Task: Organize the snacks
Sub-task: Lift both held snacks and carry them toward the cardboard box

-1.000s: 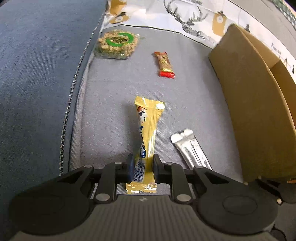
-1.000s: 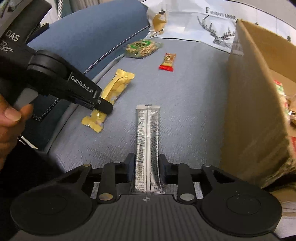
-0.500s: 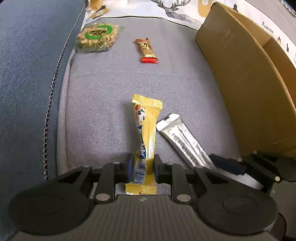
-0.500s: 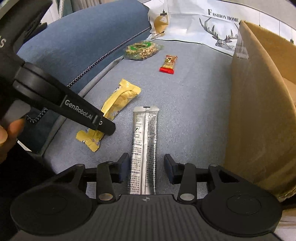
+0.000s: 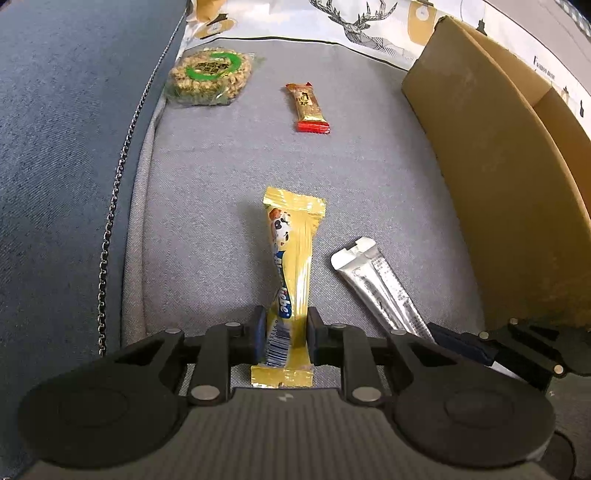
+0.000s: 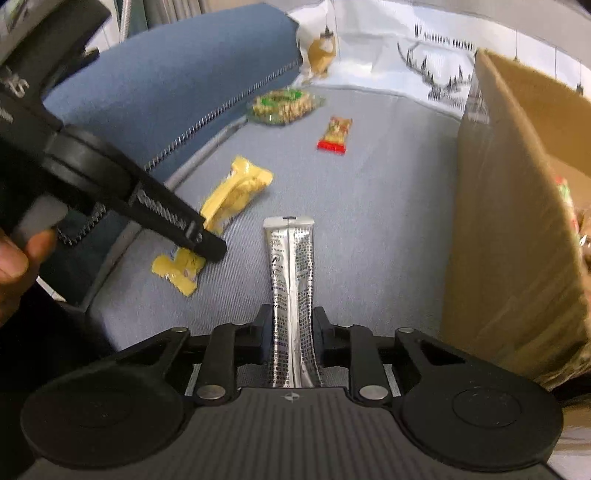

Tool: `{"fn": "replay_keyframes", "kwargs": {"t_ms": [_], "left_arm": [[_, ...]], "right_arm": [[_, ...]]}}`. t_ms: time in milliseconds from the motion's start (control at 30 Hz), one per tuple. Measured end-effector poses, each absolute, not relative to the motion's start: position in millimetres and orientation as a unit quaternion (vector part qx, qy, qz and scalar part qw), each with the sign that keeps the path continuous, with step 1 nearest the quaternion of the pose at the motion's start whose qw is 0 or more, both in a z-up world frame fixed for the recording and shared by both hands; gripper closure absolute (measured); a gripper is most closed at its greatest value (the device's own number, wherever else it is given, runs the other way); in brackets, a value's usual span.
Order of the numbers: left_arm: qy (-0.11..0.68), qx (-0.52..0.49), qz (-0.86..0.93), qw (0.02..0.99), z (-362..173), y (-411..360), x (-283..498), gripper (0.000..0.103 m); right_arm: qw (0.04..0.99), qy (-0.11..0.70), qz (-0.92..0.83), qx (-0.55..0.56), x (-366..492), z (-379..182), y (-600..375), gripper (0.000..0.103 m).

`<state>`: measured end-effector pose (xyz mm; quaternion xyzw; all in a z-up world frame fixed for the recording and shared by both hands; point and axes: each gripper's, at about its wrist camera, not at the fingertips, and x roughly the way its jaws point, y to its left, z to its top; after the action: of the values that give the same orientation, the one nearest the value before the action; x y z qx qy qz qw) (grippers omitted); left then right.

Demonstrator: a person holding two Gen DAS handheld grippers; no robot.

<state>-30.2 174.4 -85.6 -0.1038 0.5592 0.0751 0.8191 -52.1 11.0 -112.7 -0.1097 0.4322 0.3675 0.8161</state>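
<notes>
Gripping a yellow snack bar (image 5: pixel 291 273) near its lower end, the left gripper (image 5: pixel 282 341) has both pads pressed against the wrapper, the bar's far end resting on the grey seat cushion (image 5: pixel 221 177); the right gripper (image 6: pixel 291 339) is closed on a silver sachet (image 6: pixel 291 280) in the same way, its length lying flat along the cushion; the two packets sit near each other, just apart. Further off on the cushion lie a round cracker pack with a green label (image 5: pixel 210 75) close to the seam, and a small red-ended bar (image 5: pixel 308 107) to its right, well apart from both grippers. A cardboard box (image 5: pixel 491 184) stands along the right edge of the seat, flap upright; some coloured wrappers (image 6: pixel 565 195) show inside it from the right wrist view, blurred. A blue armrest (image 5: pixel 66 129) with a zip line borders the left side; a white cloth printed with deer (image 5: pixel 354 22) covers the back. A bare hand (image 6: pixel 14 258) holds the left tool.
</notes>
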Motion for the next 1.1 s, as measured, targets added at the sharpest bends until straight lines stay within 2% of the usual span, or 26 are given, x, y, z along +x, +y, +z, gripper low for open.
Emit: {"fn": "replay_keyframes", "kwargs": {"t_ms": [433, 700, 1100], "left_arm": [[0.559, -0.098, 0.076, 0.82, -90.1, 171.8, -30.3, 0.08], [0.558, -0.098, 0.077, 0.82, -91.1, 171.7, -31.1, 0.08], [0.556, -0.097, 0.077, 0.822, -92.2, 171.2, -32.1, 0.08]], "right_arm": [[0.817, 0.429, 0.37, -0.112, -54.1, -112.5, 13.3, 0.074], [0.818, 0.424, 0.37, -0.116, -54.9, -112.2, 12.6, 0.078], [0.818, 0.424, 0.371, -0.116, -54.7, -112.6, 13.0, 0.078]]}}
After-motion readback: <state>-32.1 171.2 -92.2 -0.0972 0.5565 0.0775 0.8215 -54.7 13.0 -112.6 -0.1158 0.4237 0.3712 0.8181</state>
